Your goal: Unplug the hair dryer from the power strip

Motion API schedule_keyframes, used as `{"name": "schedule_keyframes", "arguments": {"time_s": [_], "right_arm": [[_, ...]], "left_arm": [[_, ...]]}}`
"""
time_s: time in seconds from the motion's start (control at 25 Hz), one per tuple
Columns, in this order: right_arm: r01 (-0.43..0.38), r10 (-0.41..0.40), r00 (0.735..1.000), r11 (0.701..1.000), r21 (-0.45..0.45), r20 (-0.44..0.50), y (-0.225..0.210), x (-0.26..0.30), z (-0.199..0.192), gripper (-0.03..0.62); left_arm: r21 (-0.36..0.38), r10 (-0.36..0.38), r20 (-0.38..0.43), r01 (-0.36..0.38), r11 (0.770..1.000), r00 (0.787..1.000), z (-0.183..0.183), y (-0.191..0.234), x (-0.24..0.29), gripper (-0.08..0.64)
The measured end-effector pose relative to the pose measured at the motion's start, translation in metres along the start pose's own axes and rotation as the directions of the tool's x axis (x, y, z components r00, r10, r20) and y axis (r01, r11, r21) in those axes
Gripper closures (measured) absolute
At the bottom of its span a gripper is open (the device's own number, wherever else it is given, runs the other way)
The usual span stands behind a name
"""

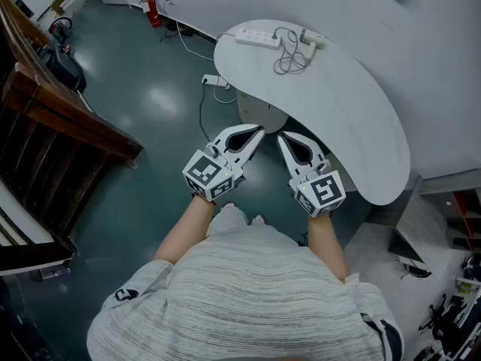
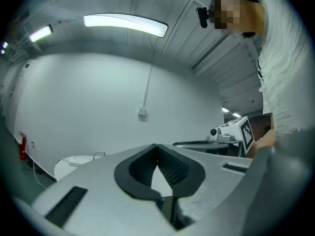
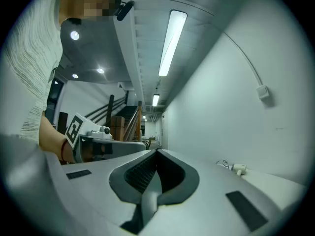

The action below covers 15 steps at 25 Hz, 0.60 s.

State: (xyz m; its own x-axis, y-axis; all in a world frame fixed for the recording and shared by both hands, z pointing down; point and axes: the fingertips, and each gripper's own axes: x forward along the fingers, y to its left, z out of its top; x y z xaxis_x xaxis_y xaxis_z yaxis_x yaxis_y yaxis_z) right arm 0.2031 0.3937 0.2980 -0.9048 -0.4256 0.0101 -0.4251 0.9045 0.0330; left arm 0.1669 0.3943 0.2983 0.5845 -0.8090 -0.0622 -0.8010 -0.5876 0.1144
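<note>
left gripper (image 1: 258,131), right gripper (image 1: 282,136) both closed, empty. hair dryer (image 1: 311,40) looks light, cord (image 1: 289,60) floppy; grab rigid plug (image 1: 279,33) at power strip (image 1: 255,37), strip may slide

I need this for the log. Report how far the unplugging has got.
Nothing looks done: the small white hair dryer lies on the white oval table, its grey cord apparently joined to the white power strip. Nothing in hand: left gripper and right gripper are shut, empty, far from the strip. Left: reach it, pull the cord free.
</note>
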Motion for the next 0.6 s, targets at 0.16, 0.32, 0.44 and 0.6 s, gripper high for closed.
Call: {"name": "schedule_keyframes", "arguments": {"time_s": [0.16,0.32,0.44,0.6], "right_arm": [[-0.012,0.012,1.000,1.000,-0.018,-0.009,0.006,0.001,0.002,0.568],[-0.015,0.015,1.000,1.000,-0.024,0.001,0.009,0.000,0.010,0.568],[-0.018,0.018,1.000,0.999,-0.031,0.007,0.009,-0.001,0.012,0.568],[-0.034,0.034,0.999,0.999,-0.014,0.018,0.008,-0.007,0.013,0.568]], "left_arm": [[-0.011,0.011,0.003,-0.011,1.000,1.000,-0.001,0.002,-0.005,0.552],[-0.008,0.015,0.019,-0.015,1.000,1.000,0.008,-0.001,-0.006,0.552],[-0.001,0.012,0.026,-0.012,1.000,1.000,0.012,-0.004,-0.003,0.552],[-0.002,0.010,0.017,-0.010,1.000,1.000,0.008,-0.010,0.002,0.552]]}}
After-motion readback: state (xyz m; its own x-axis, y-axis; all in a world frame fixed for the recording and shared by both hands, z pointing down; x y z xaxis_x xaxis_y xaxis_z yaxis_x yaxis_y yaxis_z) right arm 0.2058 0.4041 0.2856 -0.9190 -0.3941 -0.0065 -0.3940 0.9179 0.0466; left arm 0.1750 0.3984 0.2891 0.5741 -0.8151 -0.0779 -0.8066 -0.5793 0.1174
